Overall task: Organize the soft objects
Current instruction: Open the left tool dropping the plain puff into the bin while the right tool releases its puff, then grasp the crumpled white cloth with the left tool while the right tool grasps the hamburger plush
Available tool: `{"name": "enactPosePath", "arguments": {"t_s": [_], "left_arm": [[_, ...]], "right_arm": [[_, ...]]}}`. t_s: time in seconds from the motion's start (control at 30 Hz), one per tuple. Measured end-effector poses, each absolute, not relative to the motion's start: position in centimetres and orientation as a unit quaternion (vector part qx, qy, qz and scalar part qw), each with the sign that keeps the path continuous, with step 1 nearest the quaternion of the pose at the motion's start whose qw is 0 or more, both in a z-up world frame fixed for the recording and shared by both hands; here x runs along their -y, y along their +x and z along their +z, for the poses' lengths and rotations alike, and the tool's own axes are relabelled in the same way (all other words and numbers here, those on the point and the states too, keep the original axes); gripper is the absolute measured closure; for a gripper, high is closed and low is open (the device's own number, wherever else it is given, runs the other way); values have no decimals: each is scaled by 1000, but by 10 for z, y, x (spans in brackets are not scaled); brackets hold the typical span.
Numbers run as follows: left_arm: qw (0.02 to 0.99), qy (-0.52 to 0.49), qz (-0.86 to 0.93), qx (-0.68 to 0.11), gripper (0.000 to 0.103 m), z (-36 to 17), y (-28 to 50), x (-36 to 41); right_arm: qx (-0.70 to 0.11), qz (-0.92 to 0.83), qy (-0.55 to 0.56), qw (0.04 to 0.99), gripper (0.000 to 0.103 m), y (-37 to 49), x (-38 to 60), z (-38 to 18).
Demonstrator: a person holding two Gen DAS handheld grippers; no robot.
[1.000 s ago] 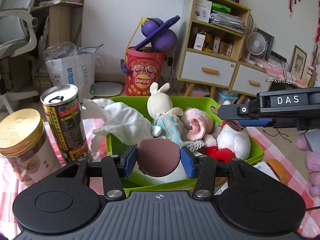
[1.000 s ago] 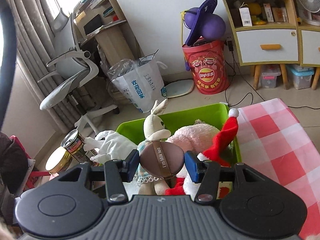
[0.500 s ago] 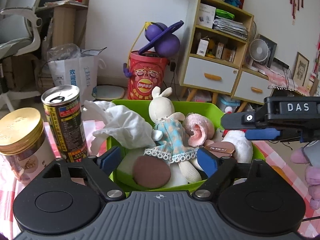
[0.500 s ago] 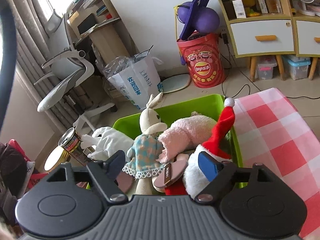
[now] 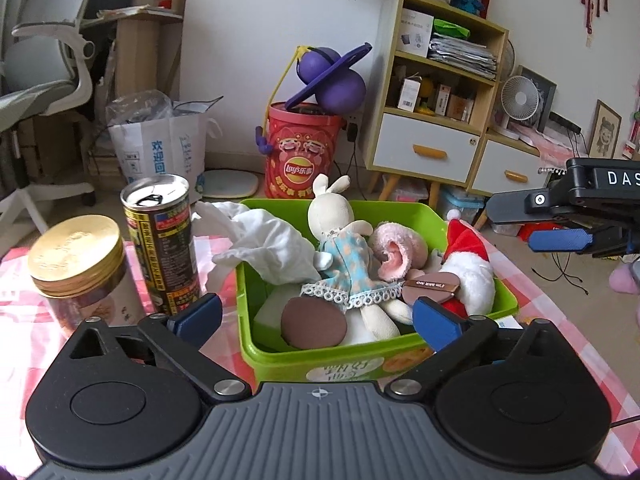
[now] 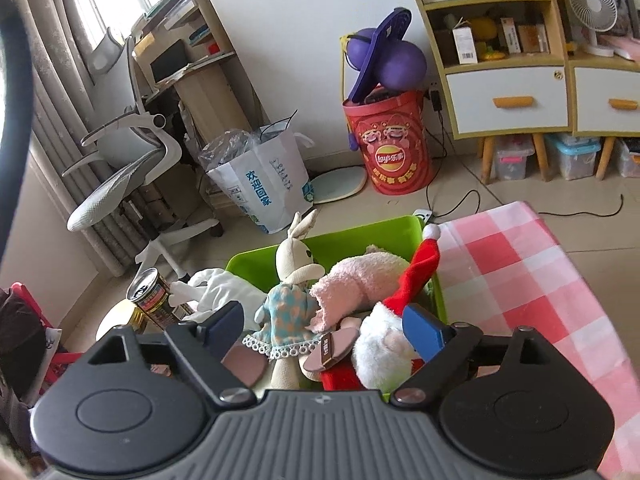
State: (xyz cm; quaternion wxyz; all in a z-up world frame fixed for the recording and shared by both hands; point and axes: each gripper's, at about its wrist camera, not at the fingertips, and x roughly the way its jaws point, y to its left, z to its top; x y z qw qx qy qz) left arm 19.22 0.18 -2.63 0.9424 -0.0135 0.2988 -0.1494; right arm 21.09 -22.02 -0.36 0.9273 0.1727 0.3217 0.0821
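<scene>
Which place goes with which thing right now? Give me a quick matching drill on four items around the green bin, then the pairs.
Things:
1. Cream fabric rabbit doll in a blue dress
2. Brown oval powder puff
3. Tall black and gold drink can
4. Gold-lidded clear jar

Places:
A. Far left on the pink checked cloth
B. Near front corner inside the green plastic bin
C. Standing between the jar and the bin
D. Lying down the middle of the bin

Pairs: 1-D, 2-B, 3-C, 4-A

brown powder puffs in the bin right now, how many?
2. One puff lies flat at the green bin's near left corner; the other puff rests tilted between the rabbit doll and the Santa plush. More could be buried underneath.
</scene>
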Motion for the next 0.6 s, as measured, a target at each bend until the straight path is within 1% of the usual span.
{"name": "enactPosePath", "arguments": {"t_s": [0.07,0.33,0.43,0.6], "left_arm": [[942,-12,-152,-299,5,-23,186,-4],[934,3,-177,-311,5,-19,148,-20],[931,12,-184,-313,5,-17,129,-34],[925,22,-187,-330,5,-17,103,-63]], "right_arm": [[-319,78,172,929,29,205,221,0],[-309,71,157,935,28,165,220,4],[-300,65,140,941,26,144,218,4],[-303,45,144,941,24,112,218,4]]}}
